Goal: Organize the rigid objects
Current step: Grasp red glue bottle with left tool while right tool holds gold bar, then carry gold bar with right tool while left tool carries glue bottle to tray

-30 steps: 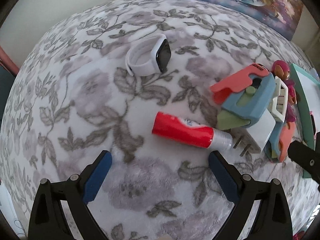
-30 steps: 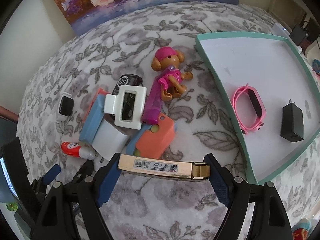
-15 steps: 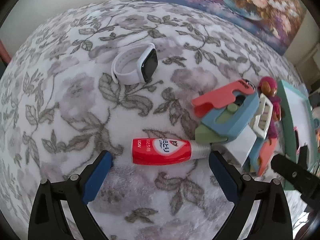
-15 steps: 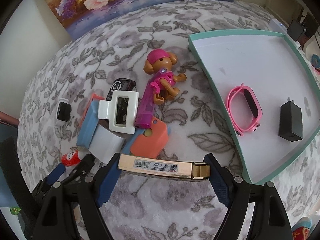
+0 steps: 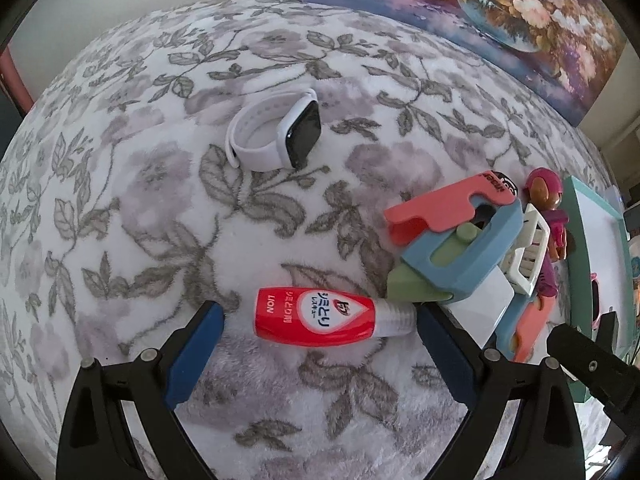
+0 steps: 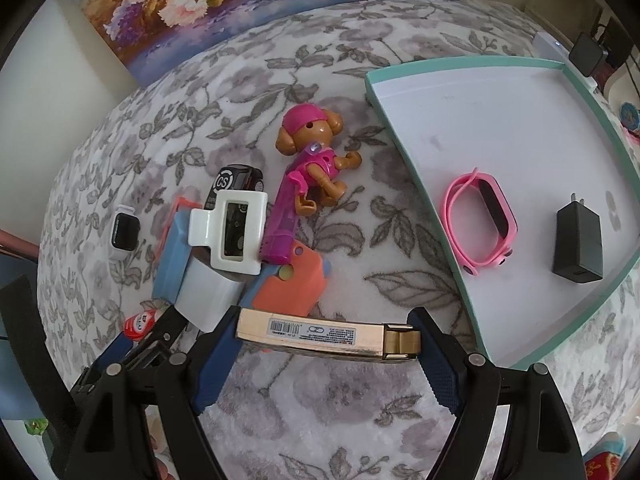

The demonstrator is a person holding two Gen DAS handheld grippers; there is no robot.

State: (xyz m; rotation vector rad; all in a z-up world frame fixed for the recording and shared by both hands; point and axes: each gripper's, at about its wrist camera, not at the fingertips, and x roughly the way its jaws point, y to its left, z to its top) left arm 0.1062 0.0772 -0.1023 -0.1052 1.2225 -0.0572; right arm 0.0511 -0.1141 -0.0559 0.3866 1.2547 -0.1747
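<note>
Plush white cloth with grey leaf-and-flower print (image 5: 132, 184) covers the tabletop, largest item in both views. Teal-rimmed white tray (image 6: 400, 128) at the right, holding a pink wristband (image 6: 480, 220) and, apart from it, a black plug adapter (image 6: 578, 246). Floral painting (image 6: 224, 8) along the far edge. Central heap: coral, blue and green plastic pieces (image 5: 452, 240), white charger block (image 6: 210, 294), white hair claw clip (image 6: 232, 236) on top, dark round object marked CS (image 6: 232, 180) behind, pink-and-brown toy dog (image 6: 312, 160) at the heap's right side. Left gripper (image 5: 320, 320): jaws wide, straddling a red-and-white bottle (image 5: 320, 316) that lies flat on the cloth; its clear nozzle end is at or touching the right pad, a gap shows at the left pad. Right gripper (image 6: 326, 336): closed across the ends of a flat gold case (image 6: 320, 334) with barcode label, held near the tray's edge. White smartwatch (image 5: 276, 136) lies alone, well apart from the heap.
</note>
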